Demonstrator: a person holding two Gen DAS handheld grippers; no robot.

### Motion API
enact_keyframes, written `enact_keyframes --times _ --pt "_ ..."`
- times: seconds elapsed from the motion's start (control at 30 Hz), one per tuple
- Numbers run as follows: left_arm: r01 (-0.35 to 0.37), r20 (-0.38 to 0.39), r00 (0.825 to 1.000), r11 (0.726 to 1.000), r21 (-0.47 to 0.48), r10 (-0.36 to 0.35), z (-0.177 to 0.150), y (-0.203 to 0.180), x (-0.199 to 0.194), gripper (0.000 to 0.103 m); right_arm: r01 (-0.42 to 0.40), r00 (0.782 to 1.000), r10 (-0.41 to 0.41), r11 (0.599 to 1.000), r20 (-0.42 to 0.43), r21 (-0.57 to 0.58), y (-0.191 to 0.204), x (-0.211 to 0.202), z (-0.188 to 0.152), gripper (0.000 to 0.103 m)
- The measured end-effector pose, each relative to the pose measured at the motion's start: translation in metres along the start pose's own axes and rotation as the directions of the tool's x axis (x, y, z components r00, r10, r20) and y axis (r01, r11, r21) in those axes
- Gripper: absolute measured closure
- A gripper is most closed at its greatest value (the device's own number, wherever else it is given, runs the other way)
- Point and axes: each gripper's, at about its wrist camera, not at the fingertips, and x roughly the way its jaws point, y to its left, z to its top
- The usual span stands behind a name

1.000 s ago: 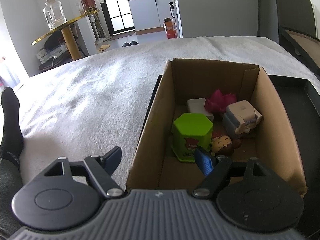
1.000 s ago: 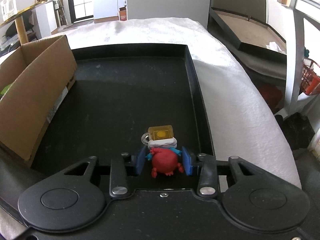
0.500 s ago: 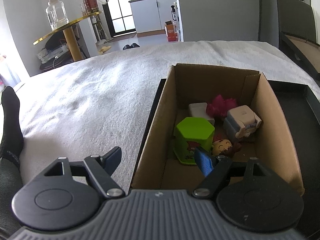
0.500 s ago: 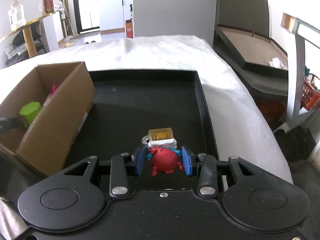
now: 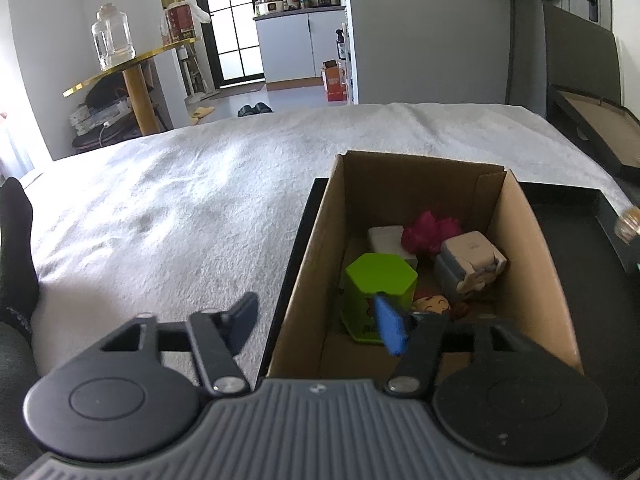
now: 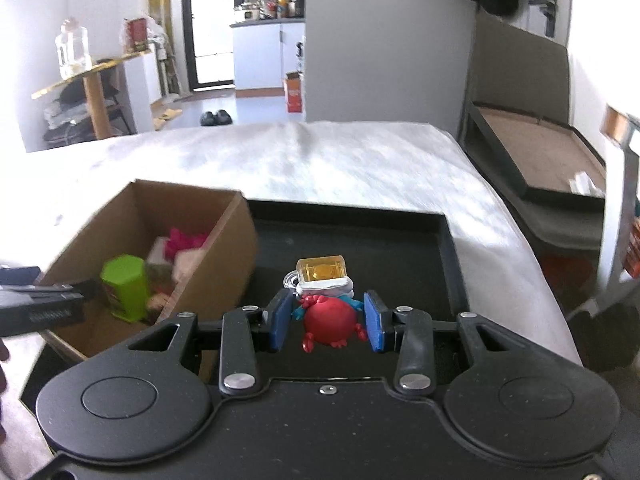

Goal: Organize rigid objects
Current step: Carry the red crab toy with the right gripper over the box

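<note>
L gripper (image 5: 316,320) straddles the near-left wall of the cardboard box (image 5: 536,280), jaws just narrowed, gripping nothing. Inside the box: green hex tub (image 5: 378,292) w/ other toys. Black tray (image 6: 400,240) to the R. R gripper (image 6: 328,320) is clamped on the red figurine (image 6: 330,320), lifted above the tray.

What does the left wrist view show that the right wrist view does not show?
Only the left wrist view shows the inside of the cardboard box clearly: a white block, a grey cube figure and a small smiling head. It also shows the left hand-held gripper with its jaws straddling the box's left wall.

Only the right wrist view shows the right hand-held gripper shut on a red figure with a yellow top, above the black tray.

Both show the box, the green hexagonal container and the pink object.
</note>
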Motion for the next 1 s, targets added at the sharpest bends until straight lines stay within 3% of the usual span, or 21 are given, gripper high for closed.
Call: enact_keyframes --times 0.13,0.33,1.0 --pt "0.002 -0.026 1.000 1.000 -0.016 -0.002 -0.001 0.004 0.003 0.074 -0.034 0.999 0.034 0.999 0.009 -0.020 0.016 0.000 0.011 0.065" --pt "-0.007 -0.030 1.000 1.000 -0.025 0.007 -0.003 0.010 0.004 0.087 -0.070 0.997 0.071 0.997 0.011 -0.042 0.035 0.001 0.021 0.065" --pt "0.062 -0.021 0.998 0.994 -0.088 -0.064 -0.003 0.025 -0.001 0.089 -0.086 0.995 0.079 0.987 -0.059 -0.133 0.094 0.029 0.016 0.065"
